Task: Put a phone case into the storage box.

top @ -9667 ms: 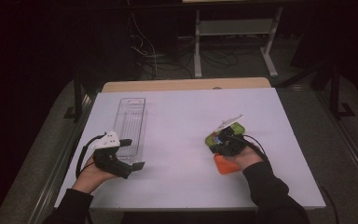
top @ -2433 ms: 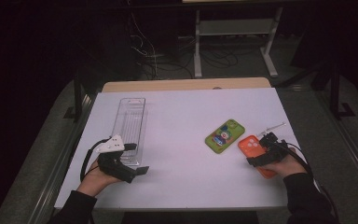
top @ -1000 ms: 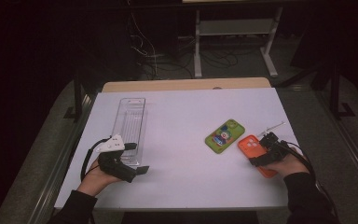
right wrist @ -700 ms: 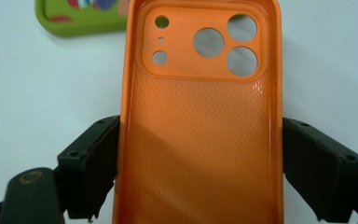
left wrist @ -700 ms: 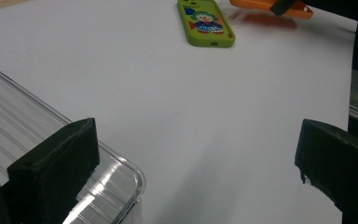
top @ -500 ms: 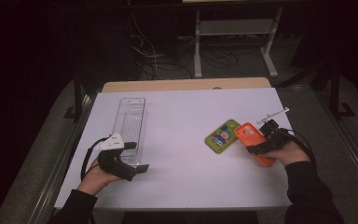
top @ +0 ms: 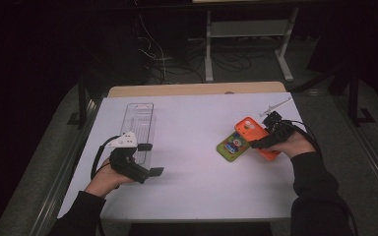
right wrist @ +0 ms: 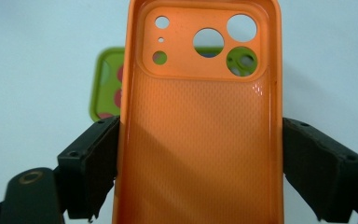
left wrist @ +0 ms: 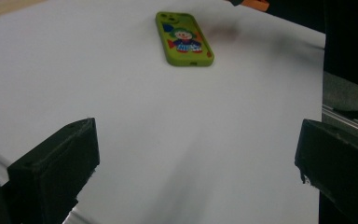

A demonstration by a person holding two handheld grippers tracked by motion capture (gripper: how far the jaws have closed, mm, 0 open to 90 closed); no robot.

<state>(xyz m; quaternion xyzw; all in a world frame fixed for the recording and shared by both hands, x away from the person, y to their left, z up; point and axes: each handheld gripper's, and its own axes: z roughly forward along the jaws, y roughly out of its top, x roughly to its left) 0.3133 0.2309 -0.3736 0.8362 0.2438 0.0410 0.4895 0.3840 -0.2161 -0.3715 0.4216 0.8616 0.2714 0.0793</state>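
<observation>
Nearest me, my left gripper (top: pixel 147 160) waits with its jaws spread wide and nothing between them, beside the clear tray (top: pixel 141 123). Further out, my right gripper (top: pixel 262 143) pinches the orange phone case (right wrist: pixel 200 126) across its long sides, hollow side toward its camera, lifted off the white table (top: pixel 192 196) and tilted above the green phone case (left wrist: pixel 184 38). To do this well I would keep the squeeze even so the soft shell does not bow, and carry it level past the green case without clipping it. Where I mean to set it is hard to judge; the orange shell's lower end is cut off, and it hides most of the green case behind.
</observation>
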